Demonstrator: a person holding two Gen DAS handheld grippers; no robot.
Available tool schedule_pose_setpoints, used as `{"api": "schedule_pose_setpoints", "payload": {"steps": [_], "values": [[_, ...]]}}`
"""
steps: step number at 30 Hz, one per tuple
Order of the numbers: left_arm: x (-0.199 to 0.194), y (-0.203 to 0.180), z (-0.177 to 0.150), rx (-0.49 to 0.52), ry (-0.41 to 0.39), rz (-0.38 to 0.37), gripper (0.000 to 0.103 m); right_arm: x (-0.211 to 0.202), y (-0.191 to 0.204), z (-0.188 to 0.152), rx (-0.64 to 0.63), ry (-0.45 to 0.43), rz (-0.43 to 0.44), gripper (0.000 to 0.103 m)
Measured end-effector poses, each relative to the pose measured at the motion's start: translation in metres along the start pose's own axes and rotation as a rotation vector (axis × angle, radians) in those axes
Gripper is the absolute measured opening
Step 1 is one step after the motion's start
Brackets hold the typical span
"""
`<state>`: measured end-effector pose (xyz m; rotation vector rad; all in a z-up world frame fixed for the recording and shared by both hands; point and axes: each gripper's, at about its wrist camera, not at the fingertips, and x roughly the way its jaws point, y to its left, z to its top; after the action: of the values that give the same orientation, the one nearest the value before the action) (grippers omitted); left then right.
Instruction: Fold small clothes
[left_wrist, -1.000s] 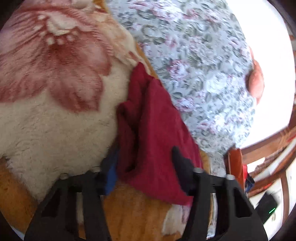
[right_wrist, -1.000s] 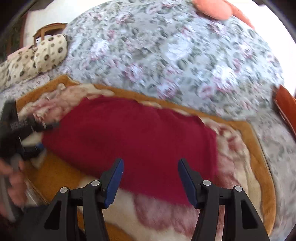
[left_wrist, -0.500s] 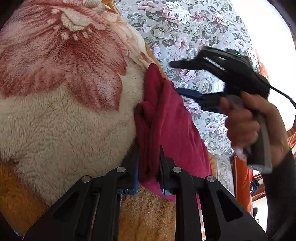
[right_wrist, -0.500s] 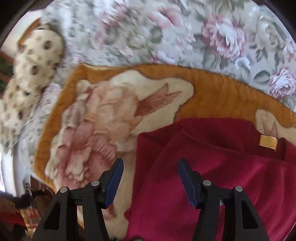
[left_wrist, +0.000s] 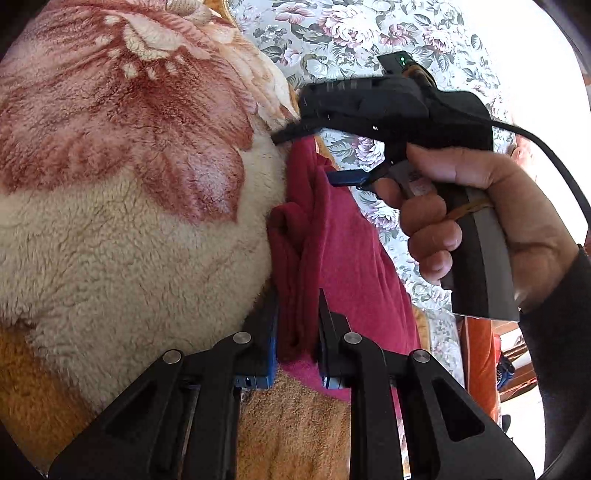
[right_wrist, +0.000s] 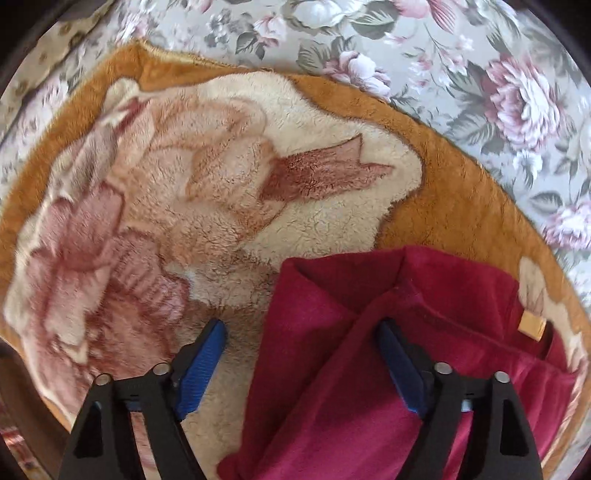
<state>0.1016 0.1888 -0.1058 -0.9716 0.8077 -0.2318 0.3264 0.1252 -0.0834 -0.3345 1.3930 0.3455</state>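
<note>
Red garment (right_wrist: 369, 369) — soft matt cloth; blanket (right_wrist: 258, 147) — rough plush fleece; bedspread (right_wrist: 480, 74) at 1 o'clock, smooth printed cloth.

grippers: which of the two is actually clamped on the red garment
The left gripper: its fingers pinch a bunched edge of the red garment. The right gripper stands open, straddling the garment's other edge without pressing it.

Black gripper (right_wrist: 301, 363), blue pads (right_wrist: 201, 363), dark sleeve (left_wrist: 554, 369)
</note>
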Motion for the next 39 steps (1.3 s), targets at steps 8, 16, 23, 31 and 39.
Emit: {"api": "schedule_pose_setpoints", "payload": {"steps": [8, 16, 23, 31, 39], "values": [[-0.014, -0.041, -0.001, 0.175, -0.010, 0.003, 0.013, -0.040, -0.066, -0.014, 0.118, -0.117, 0.229, 0.015], [-0.025, -0.141, -0.027, 0.408, -0.018, -0.036, 0.012, -0.120, -0.153, -0.058, 0.214, -0.290, 0.384, 0.014], [0.027, -0.217, -0.099, 0.551, 0.119, -0.089, 0.012, -0.158, -0.241, -0.120, 0.236, -0.344, 0.324, 0.012], [0.094, -0.246, -0.162, 0.619, 0.277, -0.039, 0.012, -0.108, -0.343, -0.188, 0.363, -0.309, 0.351, 0.012], [0.115, -0.243, -0.190, 0.643, 0.321, 0.005, 0.013, -0.087, -0.375, -0.224, 0.371, -0.359, 0.382, 0.010]]}}
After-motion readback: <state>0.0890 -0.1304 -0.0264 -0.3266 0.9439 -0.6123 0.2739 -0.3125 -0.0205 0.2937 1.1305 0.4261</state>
